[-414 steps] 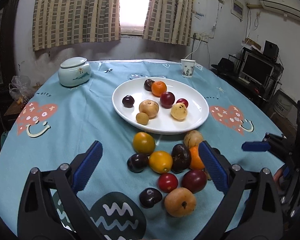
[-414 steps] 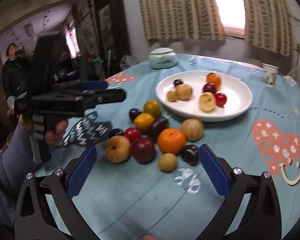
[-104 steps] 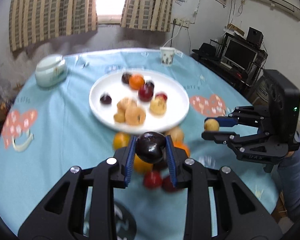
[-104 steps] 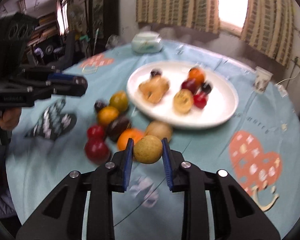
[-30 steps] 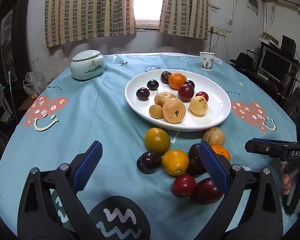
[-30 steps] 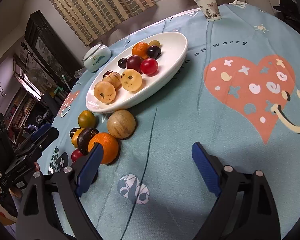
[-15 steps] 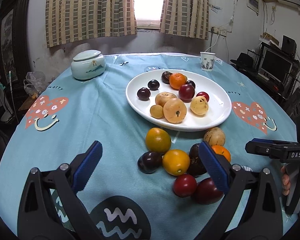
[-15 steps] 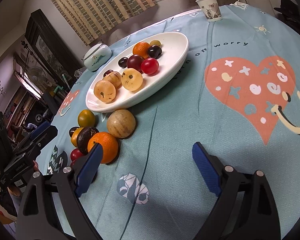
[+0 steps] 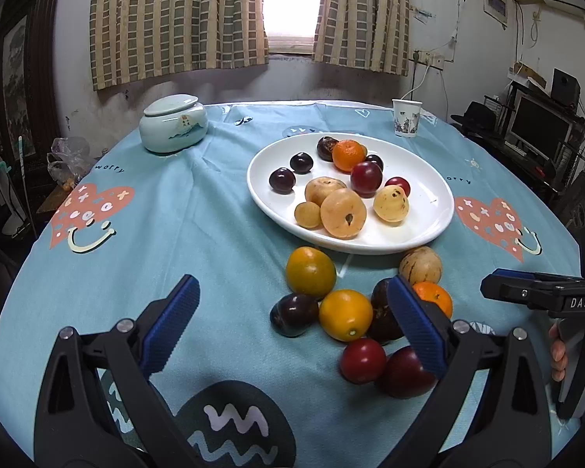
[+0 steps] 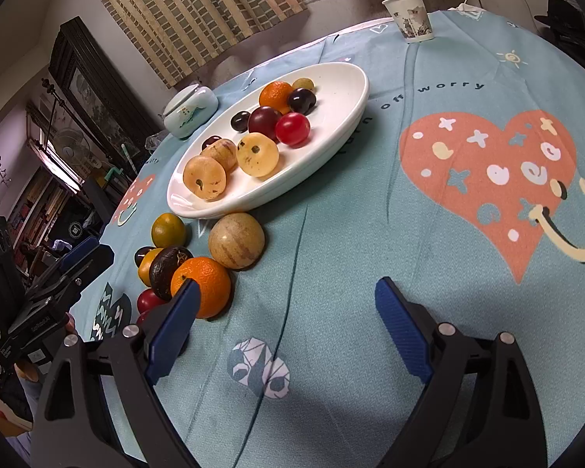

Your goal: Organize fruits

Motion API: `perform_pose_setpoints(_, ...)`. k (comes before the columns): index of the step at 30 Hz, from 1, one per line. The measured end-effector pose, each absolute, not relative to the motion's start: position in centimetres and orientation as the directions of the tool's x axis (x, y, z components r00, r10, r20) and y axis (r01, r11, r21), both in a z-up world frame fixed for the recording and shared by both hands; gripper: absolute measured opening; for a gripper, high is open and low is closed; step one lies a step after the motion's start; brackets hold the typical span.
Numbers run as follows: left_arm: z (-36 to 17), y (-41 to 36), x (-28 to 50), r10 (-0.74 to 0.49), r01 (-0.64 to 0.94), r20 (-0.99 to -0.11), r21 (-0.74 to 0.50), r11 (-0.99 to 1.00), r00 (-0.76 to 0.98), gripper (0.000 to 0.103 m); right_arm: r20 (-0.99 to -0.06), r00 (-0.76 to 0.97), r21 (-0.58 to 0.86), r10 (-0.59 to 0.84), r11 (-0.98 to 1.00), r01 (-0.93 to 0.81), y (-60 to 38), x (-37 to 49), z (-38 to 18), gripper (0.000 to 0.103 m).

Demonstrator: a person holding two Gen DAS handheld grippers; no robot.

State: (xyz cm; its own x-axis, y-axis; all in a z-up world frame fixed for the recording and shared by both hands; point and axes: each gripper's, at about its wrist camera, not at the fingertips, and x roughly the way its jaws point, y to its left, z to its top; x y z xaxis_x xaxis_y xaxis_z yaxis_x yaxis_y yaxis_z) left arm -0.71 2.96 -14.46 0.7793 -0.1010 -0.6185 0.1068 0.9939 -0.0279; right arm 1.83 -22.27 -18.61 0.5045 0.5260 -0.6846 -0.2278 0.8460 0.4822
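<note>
Both my grippers, left gripper point(image 9: 290, 325) and right gripper point(image 10: 284, 314), have jaws wide apart, holding nothing. Fruits fill the white plate point(image 9: 429, 230) mid-tabletop; loose fruits point(image 9: 345, 314) sit at its near rim. Tablecloth point(image 10: 429, 89) reads "worry", the other gripper "DAS".

Each tool point(image 9: 292, 316) is black-framed with ribbed blue pads point(image 9: 171, 323), silver screws, and white "DAS" lettering.
</note>
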Motion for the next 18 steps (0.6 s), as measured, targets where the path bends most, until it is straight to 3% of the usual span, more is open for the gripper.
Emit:
perform_pose_setpoints(4,-13.8,4.4,-0.7,-0.08,0.071,-0.607,-0.038,0.997,0.791,0.098,-0.691,0.481,0.462,0.54,0.841,-0.282,-21.3,1.4,-18.4,0.091)
perform_pose_setpoints(10,-12.9,8.8,-0.4,-0.128,-0.015,-0.613,-0.222,0.975,0.779,0.098,-0.694,0.425,0.317,0.581,0.777,-0.544,-15.6,-2.2,-16.7,0.091)
perform_pose_setpoints(13,-13.2,9.0,-0.2,-0.155,-0.015,-0.627,-0.256,0.966,0.763,0.098,-0.752,0.41,0.236,0.516,0.792,-0.563,-13.3,-2.7,-17.2,0.091)
perform_pose_setpoints(18,-13.3,8.1,-0.3,-0.168,0.015,-0.634,-0.24,0.971,0.754,0.098,-0.79,0.376,0.227,0.484,0.801,-0.554,-11.4,-2.1,-18.1,0.09)
